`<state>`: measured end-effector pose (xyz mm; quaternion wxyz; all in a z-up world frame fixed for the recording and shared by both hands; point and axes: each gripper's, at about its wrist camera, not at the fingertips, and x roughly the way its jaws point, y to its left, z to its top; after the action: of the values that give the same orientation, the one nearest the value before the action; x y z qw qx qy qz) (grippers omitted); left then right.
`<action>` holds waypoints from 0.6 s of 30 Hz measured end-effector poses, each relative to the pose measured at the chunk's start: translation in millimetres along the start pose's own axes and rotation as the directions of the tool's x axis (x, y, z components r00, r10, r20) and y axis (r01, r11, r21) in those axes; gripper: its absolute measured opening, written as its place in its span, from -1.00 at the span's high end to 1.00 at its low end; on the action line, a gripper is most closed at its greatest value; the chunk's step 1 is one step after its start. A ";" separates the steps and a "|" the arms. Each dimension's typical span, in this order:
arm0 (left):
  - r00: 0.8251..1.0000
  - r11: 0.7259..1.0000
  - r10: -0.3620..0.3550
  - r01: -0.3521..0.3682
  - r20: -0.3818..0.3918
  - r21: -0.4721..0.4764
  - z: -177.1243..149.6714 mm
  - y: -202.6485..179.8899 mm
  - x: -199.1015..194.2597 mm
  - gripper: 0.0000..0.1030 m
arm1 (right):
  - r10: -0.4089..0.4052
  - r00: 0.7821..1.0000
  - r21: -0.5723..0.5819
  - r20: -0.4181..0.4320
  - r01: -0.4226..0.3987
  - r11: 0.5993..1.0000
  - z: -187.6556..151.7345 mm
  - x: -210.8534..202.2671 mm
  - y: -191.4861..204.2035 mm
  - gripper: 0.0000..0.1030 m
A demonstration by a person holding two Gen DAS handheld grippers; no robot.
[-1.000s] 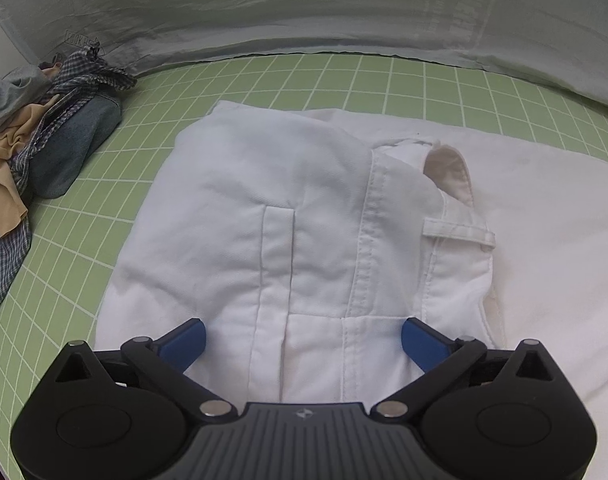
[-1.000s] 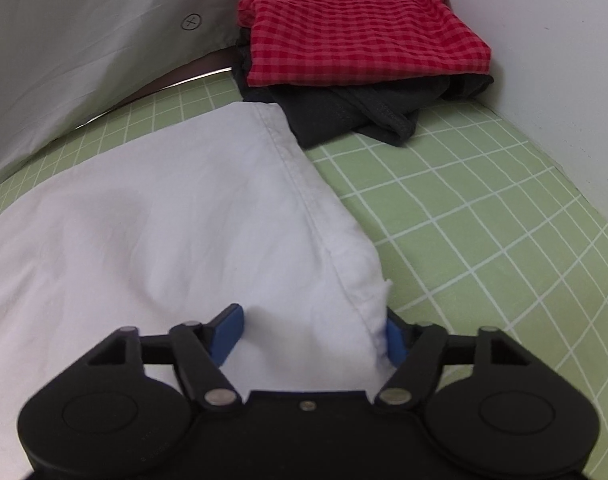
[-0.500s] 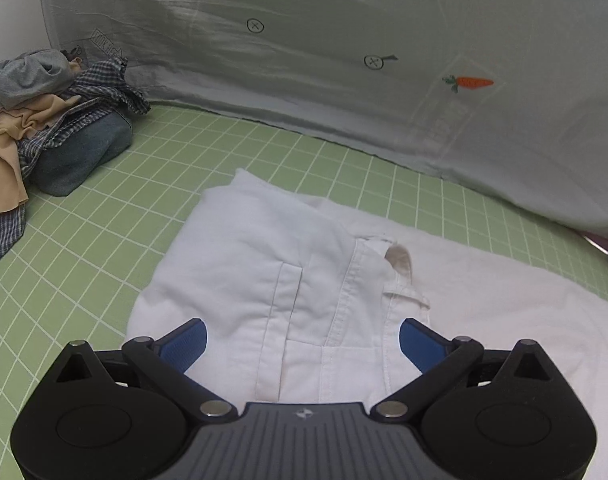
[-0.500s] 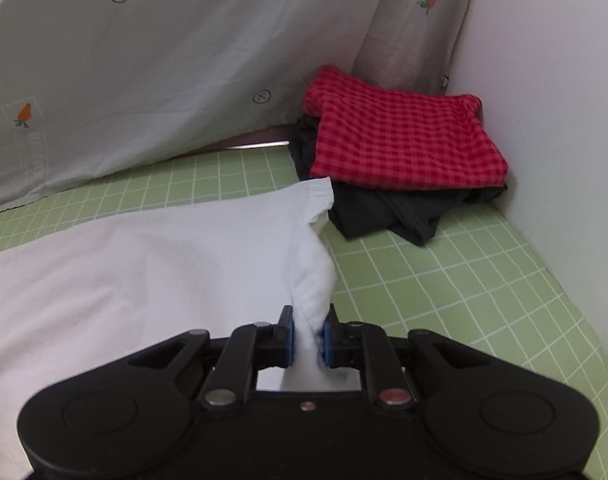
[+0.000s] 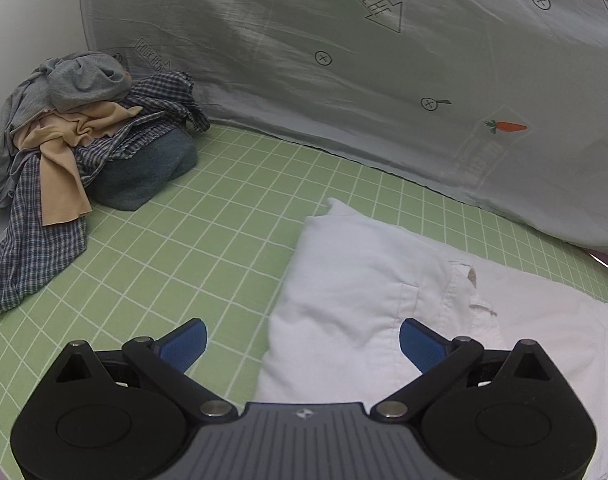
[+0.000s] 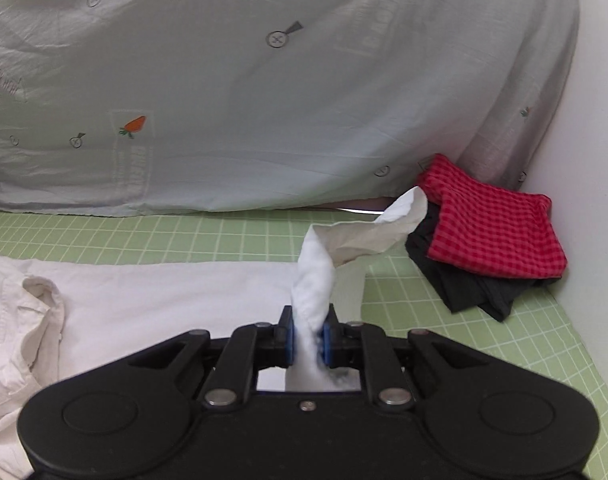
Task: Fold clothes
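Right hand-held gripper clenches the trousers' hem; left hand-held gripper hangs released. Carry the hem toward nine o'clock, onto the waistband, keeping edges aligned.

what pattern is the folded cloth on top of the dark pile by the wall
Red and dark check on the folded red checked cloth, clearest in the right wrist view.

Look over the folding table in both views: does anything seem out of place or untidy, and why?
Yes. The pile of clothes at the left end of the green mat is a crumpled heap, unlike the folded red checked cloth at the right. The white trousers' leg end hangs twisted from the right tool.
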<state>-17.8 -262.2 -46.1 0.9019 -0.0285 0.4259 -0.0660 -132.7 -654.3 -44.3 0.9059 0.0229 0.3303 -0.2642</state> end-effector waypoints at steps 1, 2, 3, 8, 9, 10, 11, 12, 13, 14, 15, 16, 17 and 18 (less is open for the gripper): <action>1.000 1.000 0.004 -0.004 -0.006 -0.005 -0.5 9.6 0.5 -0.96 | 0.004 1.000 -0.017 -0.003 -0.004 1.000 -1.7 0.1 14.4 0.73; 1.000 1.000 0.008 -0.008 -0.014 -0.010 -1.3 19.6 1.1 -0.96 | 0.009 1.000 -0.032 -0.010 -0.009 0.999 -4.1 1.0 29.5 0.73; 1.000 1.000 0.011 -0.011 -0.023 -0.015 -2.4 29.5 1.7 -0.96 | 0.014 1.000 -0.045 -0.019 -0.015 0.999 -7.1 2.4 45.0 0.73; 0.997 1.000 0.024 -0.024 -0.070 -0.003 -15.0 68.2 4.1 -0.96 | 0.056 0.995 -0.111 -0.081 -0.064 0.992 -36.0 12.1 124.5 0.74; 0.996 1.000 0.027 -0.027 -0.080 0.002 -17.8 73.6 5.1 -0.96 | 0.064 0.993 -0.126 -0.099 -0.077 0.989 -46.0 14.9 139.8 0.74; 0.996 1.000 0.030 -0.029 -0.089 0.006 -20.2 78.4 6.4 -0.96 | 0.065 0.990 -0.136 -0.124 -0.082 0.987 -52.8 19.0 153.3 0.73; 0.995 0.999 0.032 -0.031 -0.098 0.009 -22.3 82.7 7.8 -0.96 | 0.061 0.986 -0.141 -0.154 -0.083 0.986 -56.6 23.8 166.7 0.72; 0.994 0.999 0.032 -0.031 -0.105 0.012 -23.9 86.3 8.8 -0.96 | 0.049 0.982 -0.147 -0.180 -0.076 0.986 -59.5 28.6 177.1 0.71; 0.993 0.999 0.030 -0.029 -0.111 0.015 -25.1 89.3 9.5 -0.96 | 0.029 0.978 -0.151 -0.207 -0.061 0.987 -64.2 33.6 185.1 0.68; 0.993 1.000 0.028 -0.026 -0.113 0.018 -25.8 91.1 9.5 -0.96 | 0.022 0.973 -0.141 -0.229 -0.056 0.988 -68.3 36.6 189.2 0.60; 0.993 1.000 0.023 -0.021 -0.112 0.022 -25.5 90.9 9.0 -0.96 | 0.026 0.969 -0.123 -0.245 -0.058 0.991 -70.7 38.2 190.8 0.56; 0.994 1.000 0.018 -0.016 -0.110 0.026 -24.8 90.0 8.6 -0.96 | 0.036 0.967 -0.101 -0.251 -0.063 0.993 -70.4 37.5 190.5 0.50; 0.994 1.000 0.013 -0.010 -0.107 0.030 -24.1 89.2 8.2 -0.96 | 0.048 0.969 -0.083 -0.242 -0.070 0.994 -67.7 33.5 188.2 0.48; 0.994 0.999 0.008 -0.004 -0.105 0.031 -23.2 87.6 8.1 -0.96 | 0.057 0.972 -0.070 -0.230 -0.075 0.995 -64.7 28.4 185.6 0.46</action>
<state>-22.3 -176.5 -76.4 0.8789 -0.0097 0.4716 -0.0713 -60.8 -494.0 -136.9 0.8706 0.0287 0.4410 -0.2163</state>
